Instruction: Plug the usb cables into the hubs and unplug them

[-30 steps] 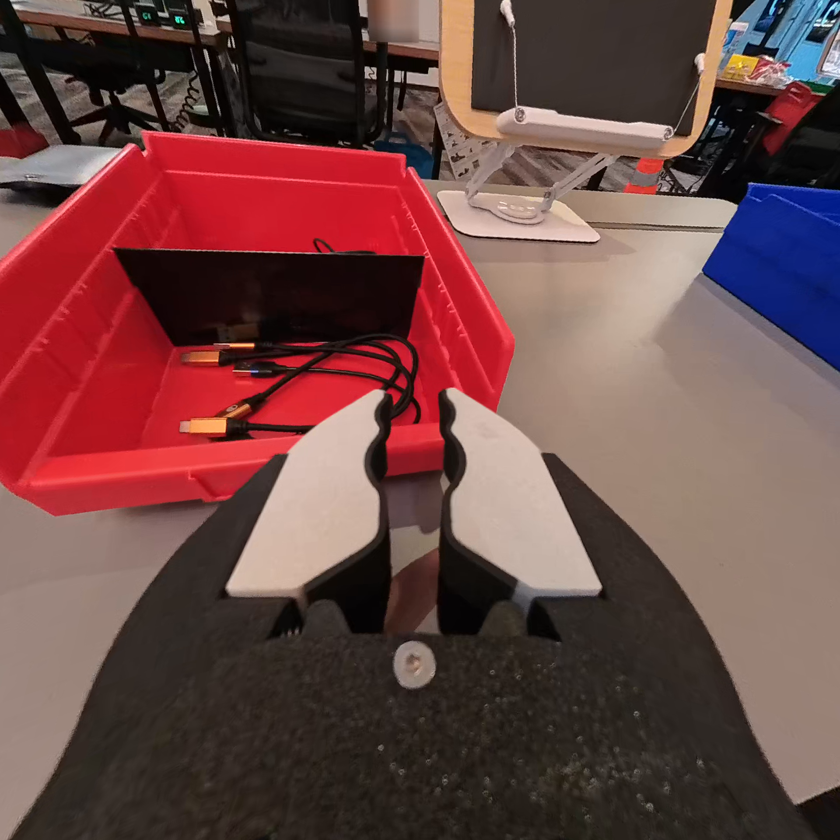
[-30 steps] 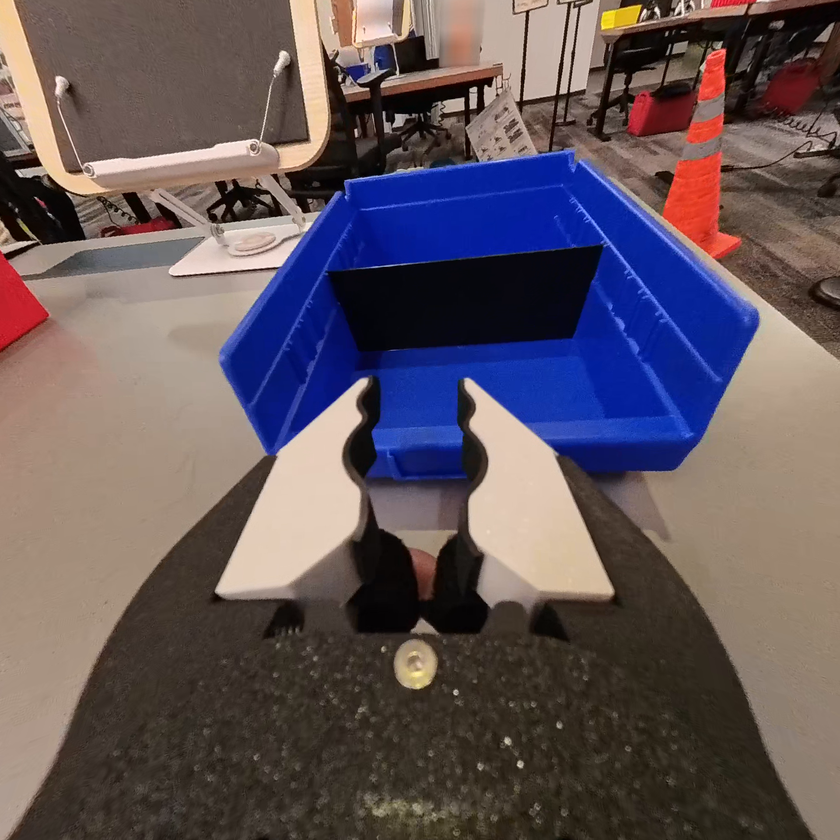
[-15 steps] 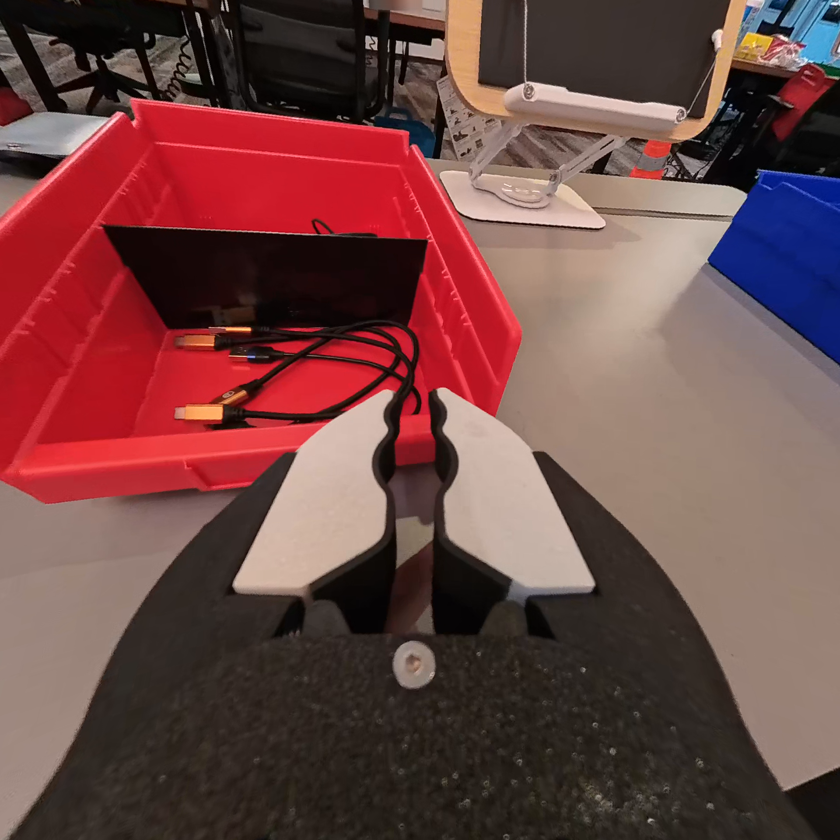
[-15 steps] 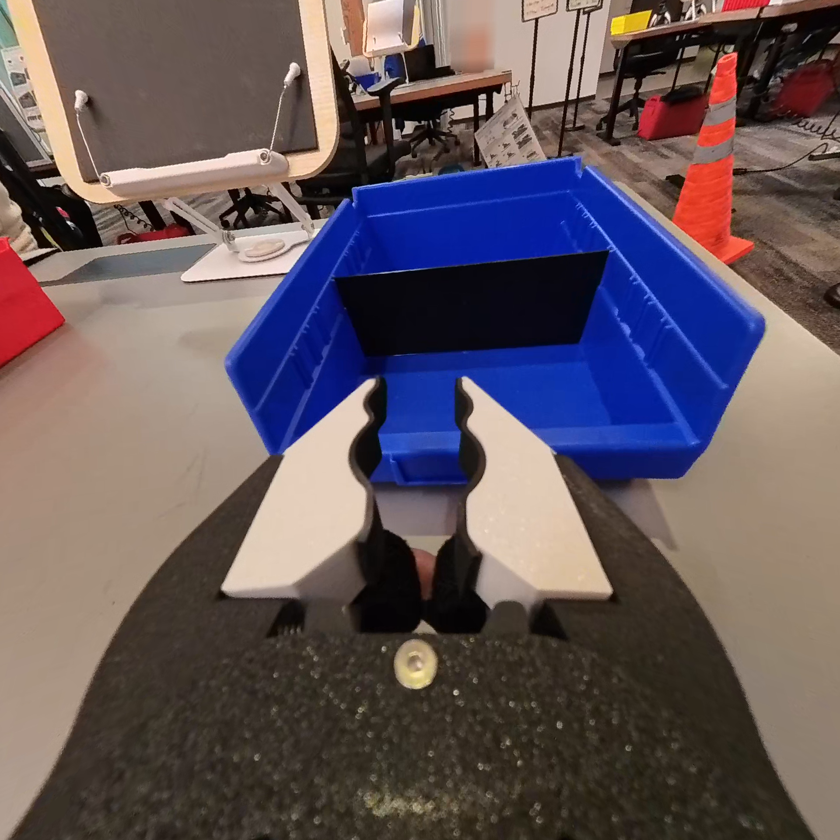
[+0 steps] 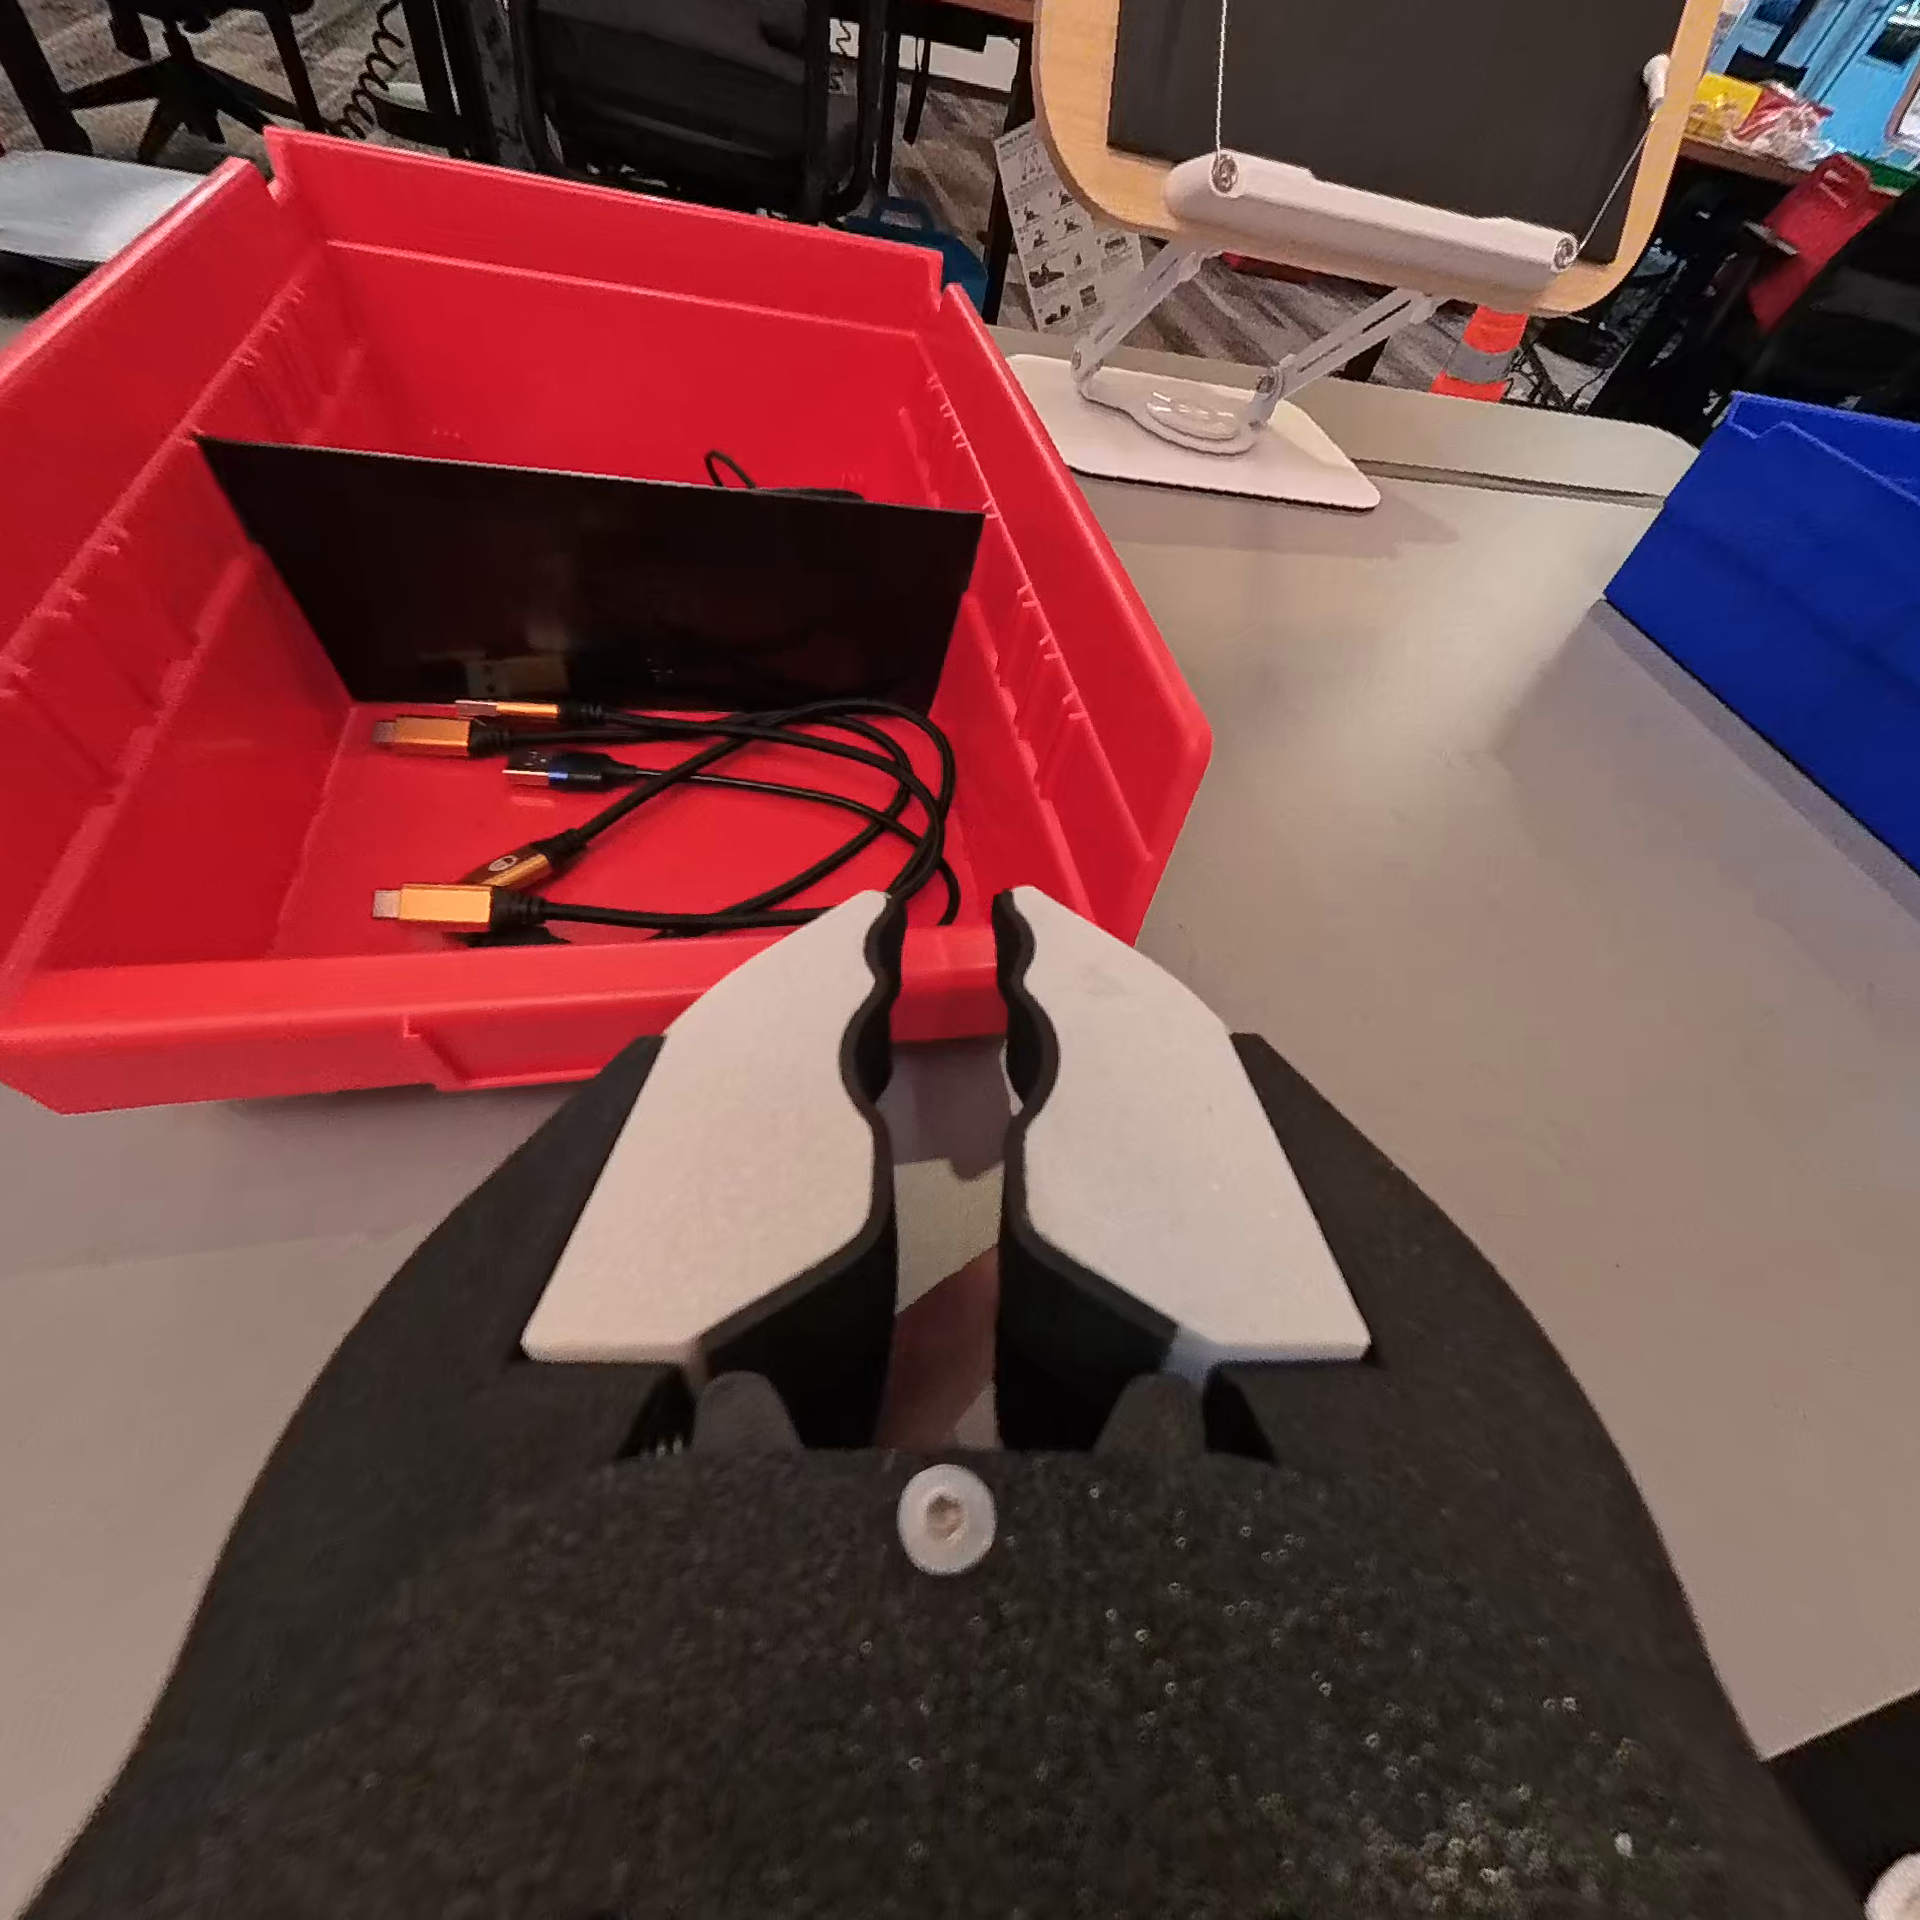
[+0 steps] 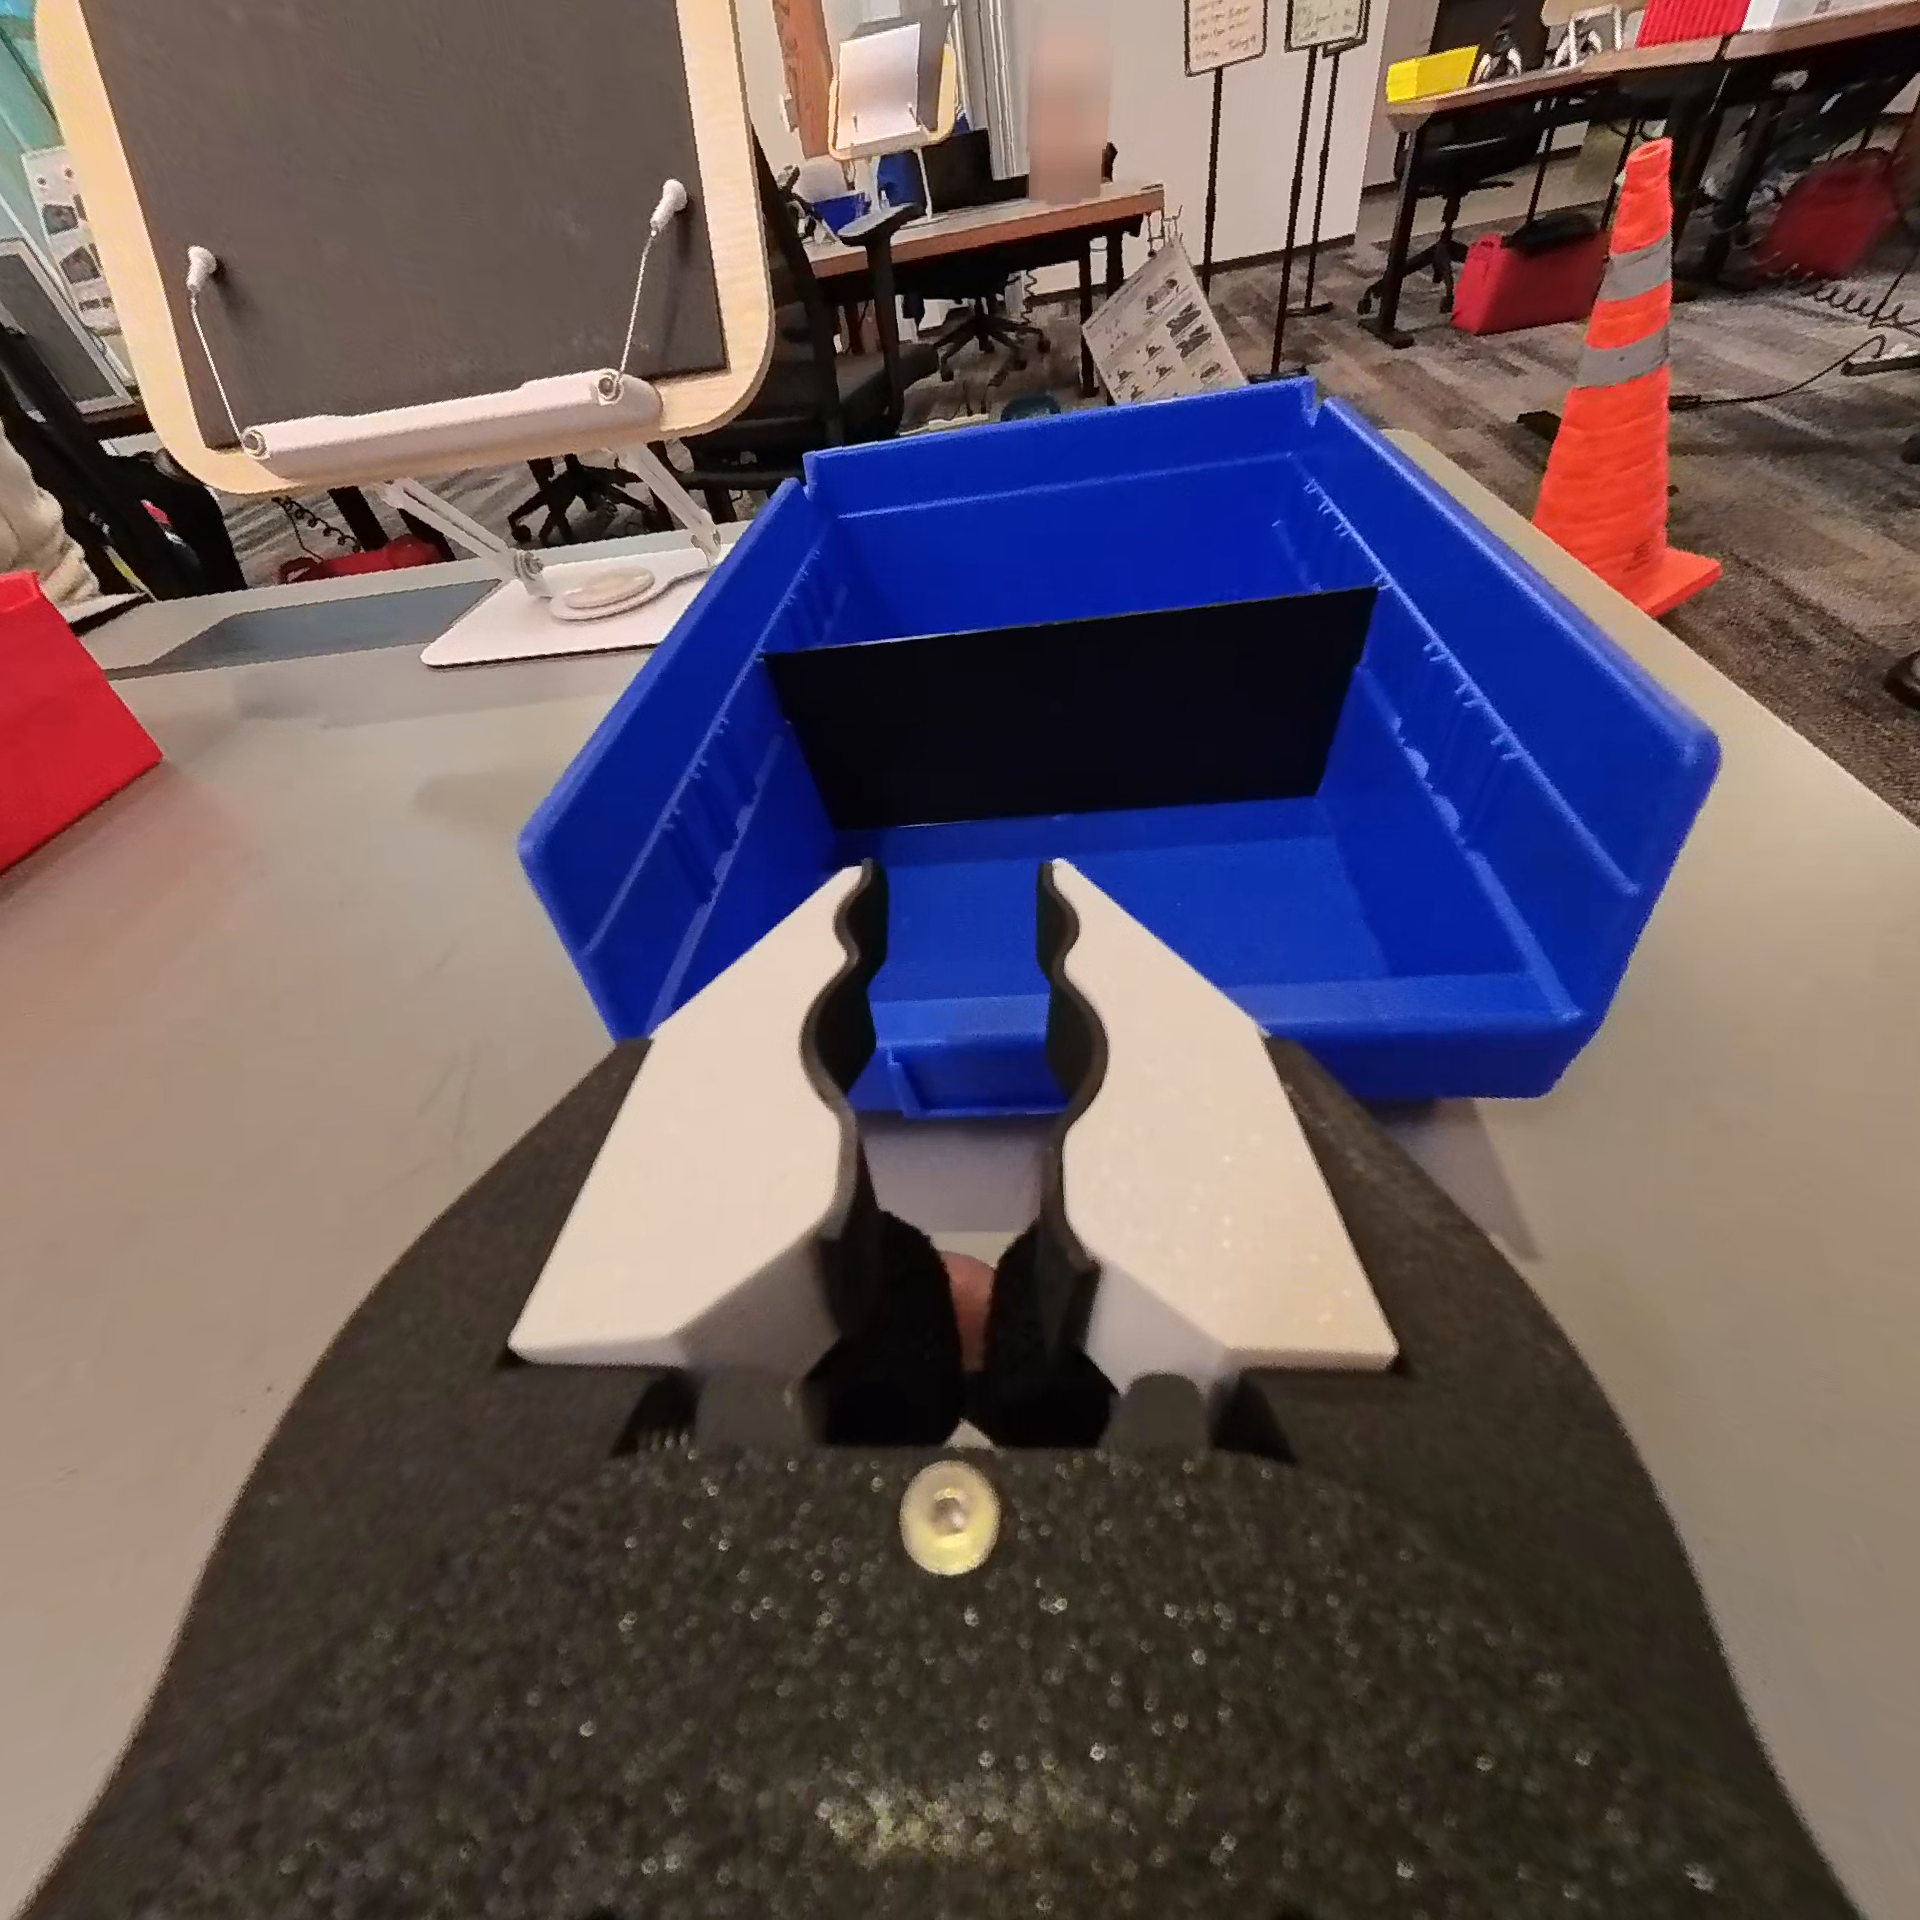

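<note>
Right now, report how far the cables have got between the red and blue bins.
Done: nothing visibly moved. The cables all lie in the red bin, in front of its black divider. In hand: nothing. The left hand-held gripper sits open at the red bin's front edge; the right hand-held gripper is open before the blue bin. Left: the blue bin's front section holds nothing.

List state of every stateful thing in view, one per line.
left gripper: open, empty, at the red bin's front rim
right gripper: open, empty
red bin: upright, divider in
cables: loose in the near compartment
blue bin: upright, divider in, near compartment empty
</note>
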